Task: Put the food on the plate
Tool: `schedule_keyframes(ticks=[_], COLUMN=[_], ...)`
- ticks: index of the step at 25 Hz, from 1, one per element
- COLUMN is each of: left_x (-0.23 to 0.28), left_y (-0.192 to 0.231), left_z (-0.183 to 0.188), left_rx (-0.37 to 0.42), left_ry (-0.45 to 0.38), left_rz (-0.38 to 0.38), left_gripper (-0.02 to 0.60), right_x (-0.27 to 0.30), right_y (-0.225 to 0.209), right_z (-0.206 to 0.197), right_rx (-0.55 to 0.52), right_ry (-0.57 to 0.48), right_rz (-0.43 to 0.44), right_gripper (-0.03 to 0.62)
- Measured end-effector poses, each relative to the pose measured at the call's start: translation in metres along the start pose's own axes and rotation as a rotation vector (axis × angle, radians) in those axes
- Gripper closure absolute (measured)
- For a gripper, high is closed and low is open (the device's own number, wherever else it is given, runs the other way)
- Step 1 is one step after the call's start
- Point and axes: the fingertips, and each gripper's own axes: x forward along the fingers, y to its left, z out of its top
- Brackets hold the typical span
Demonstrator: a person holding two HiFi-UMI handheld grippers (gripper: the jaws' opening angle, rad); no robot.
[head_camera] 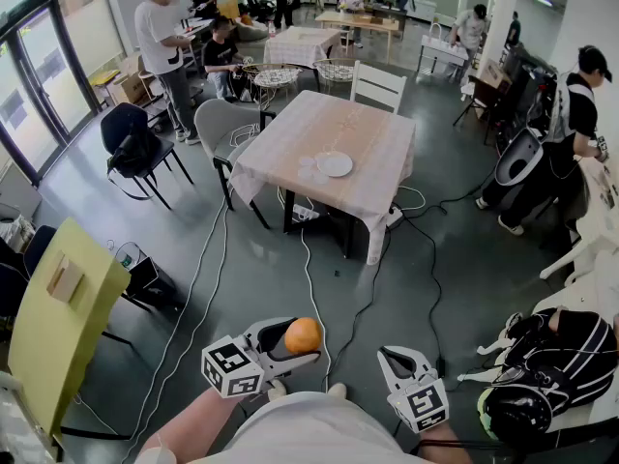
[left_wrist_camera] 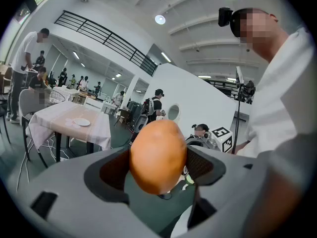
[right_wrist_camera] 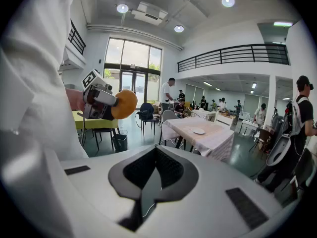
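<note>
My left gripper [head_camera: 295, 338] is shut on a round orange food item [head_camera: 302, 335], held low in front of the person's body; in the left gripper view the orange food [left_wrist_camera: 157, 155] fills the space between both pads. The white plate [head_camera: 335, 164] lies on a table with a pale cloth [head_camera: 353, 129], some way ahead across the floor. That plate [left_wrist_camera: 81, 122] also shows small in the left gripper view, and the plate [right_wrist_camera: 198, 131] in the right gripper view. My right gripper [head_camera: 399, 359] hangs to the right, shut and empty. The orange food [right_wrist_camera: 124, 103] is seen from the right gripper view too.
Cables [head_camera: 311, 288] trail over the grey floor between me and the table. A white chair [head_camera: 377, 85] and a grey chair [head_camera: 221, 129] stand at the table. A yellow-green table [head_camera: 58, 307] is at my left. Several people stand or sit around the room.
</note>
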Motion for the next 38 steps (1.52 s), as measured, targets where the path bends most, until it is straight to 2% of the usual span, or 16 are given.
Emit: schedule_keyframes(ticks=[13,17,19,21,24,28,33,38], left_x=[0.041,0.05,0.048,0.047,0.058,0.076,0.093,0.088], left_y=[0.011,0.022,0.034,0.053,0.088,0.151,0.236,0.313], left_z=[0.002,0.008,0.01,0.015,0.025,0.049,0.093,0.125], left_rx=[0.013,0.021,0.015,0.012,0.019,0.043,0.081,0.163], left_ry=[0.026,0.033,0.038,0.038,0.04,0.042,0.058,0.105], left_rz=[0.064,0.076,0.084,0.084,0.053,0.007,-0.053,-0.074], left_gripper=[0.212,0.212,0.212,0.212,0.212,0.212,0.212,0.212], right_x=[0.004,0.017,0.029,0.045,0.067,0.11,0.179,0.242], right_y=[-0.039,-0.058,-0.062,-0.067,-0.082,-0.11,-0.155,-0.172], right_z=[-0.027,-0.024,-0.018,-0.01,0.001,0.02,0.062,0.107], right_rx=[0.034,0.02,0.026,0.036,0.05,0.058,0.038,0.059], right_ry=[-0.001,-0.008,-0.016,-0.025,-0.033,0.003,0.033,-0.005], right_rz=[0.072,0.06,0.061,0.057,0.027,-0.034,-0.109,-0.153], right_gripper=[0.581,0.578,0.556,0.478,0.436,0.427,0.426,0.427])
